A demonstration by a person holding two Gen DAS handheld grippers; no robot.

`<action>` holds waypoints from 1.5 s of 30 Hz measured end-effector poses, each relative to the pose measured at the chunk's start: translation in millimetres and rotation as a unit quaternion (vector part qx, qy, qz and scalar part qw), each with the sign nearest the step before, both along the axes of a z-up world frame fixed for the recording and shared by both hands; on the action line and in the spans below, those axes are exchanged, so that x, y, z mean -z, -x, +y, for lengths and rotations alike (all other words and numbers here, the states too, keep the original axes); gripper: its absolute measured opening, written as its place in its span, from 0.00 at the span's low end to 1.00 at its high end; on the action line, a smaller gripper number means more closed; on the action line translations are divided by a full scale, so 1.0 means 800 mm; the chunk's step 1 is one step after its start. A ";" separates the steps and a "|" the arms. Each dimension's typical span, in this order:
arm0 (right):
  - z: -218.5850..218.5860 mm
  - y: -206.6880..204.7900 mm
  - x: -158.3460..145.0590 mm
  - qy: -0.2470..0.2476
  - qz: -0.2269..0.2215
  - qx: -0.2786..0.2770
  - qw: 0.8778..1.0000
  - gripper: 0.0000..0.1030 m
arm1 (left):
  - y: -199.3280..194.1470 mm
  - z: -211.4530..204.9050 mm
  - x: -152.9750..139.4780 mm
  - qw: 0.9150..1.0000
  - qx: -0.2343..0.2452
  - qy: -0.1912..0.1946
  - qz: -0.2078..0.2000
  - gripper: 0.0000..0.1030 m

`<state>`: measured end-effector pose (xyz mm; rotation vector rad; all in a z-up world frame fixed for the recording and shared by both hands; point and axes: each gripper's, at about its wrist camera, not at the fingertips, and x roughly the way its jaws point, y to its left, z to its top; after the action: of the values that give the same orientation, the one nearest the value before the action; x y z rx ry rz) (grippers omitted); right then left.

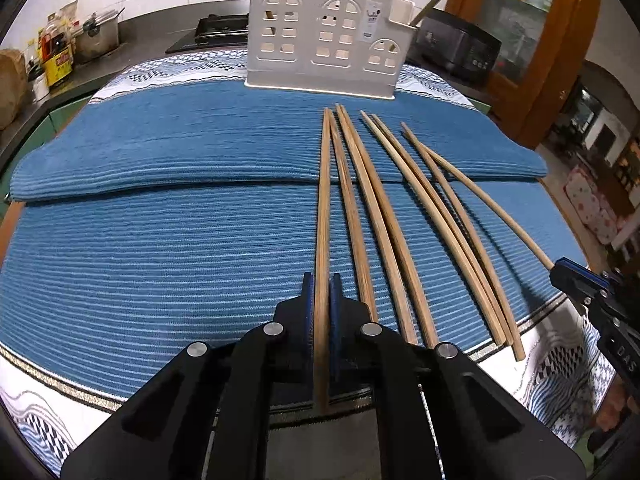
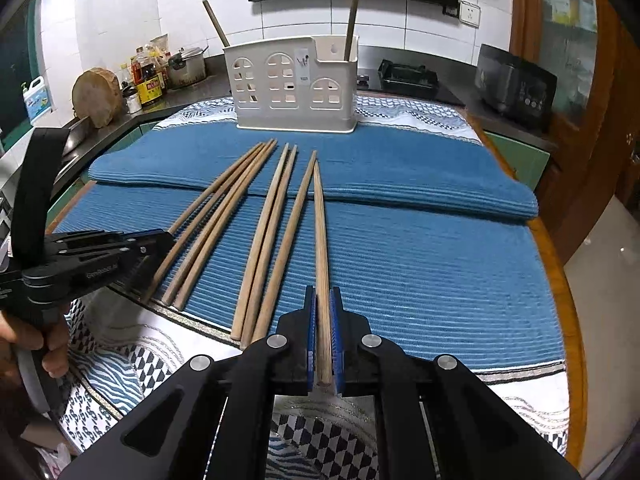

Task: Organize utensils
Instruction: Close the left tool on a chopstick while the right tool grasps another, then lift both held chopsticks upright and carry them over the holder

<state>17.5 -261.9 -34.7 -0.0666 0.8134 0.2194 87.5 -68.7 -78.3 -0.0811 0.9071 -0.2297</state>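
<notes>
The left hand-held gripper sits nearest the left wrist camera, its blue pads narrowed onto the leftmost chopstick, which runs straight between them and points away toward the rack. The right hand-held gripper is likewise pinched narrow on the rightmost chopstick, gripped near its thick end, the thin tip pointing at the rack. Between the two held sticks, six more chopsticks lie on the blue mat, fanned slightly, their long axes all running from the near edge toward the rack, tips far and butts near; several butts overhang the mat's near hem onto the patterned cloth. In the right wrist view the left hand-held gripper comes in low from the left with the person's hand behind it. A wide stretch of bare mat lies to the right of the sticks, up to the surface's wooden rim, and another to their left. A second folded mat makes a raised step across the middle, and the sticks' tips rest on it. The white rack stands upright at the far edge with two chopsticks already upright in it. Beyond it is a counter with bottles and a pot.
</notes>
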 end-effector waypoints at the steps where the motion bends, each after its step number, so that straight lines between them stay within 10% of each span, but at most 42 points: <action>1: 0.000 0.000 -0.001 0.000 0.000 0.000 1.000 0.07 | 0.000 -0.003 0.000 1.000 0.003 -0.008 -0.002 0.09; 17: -0.001 0.008 -0.038 -0.009 -0.031 -0.008 0.999 0.06 | 0.009 0.009 -0.028 0.999 0.005 -0.011 -0.031 0.05; 45: 0.003 -0.109 -0.284 -0.015 -0.133 -0.076 0.988 0.06 | -0.057 0.036 -0.159 0.992 0.040 0.009 -0.118 0.05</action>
<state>104.8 -259.2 192.3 -0.1282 0.5382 0.3591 133.2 -40.3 49.2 -0.0337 0.6737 -0.3150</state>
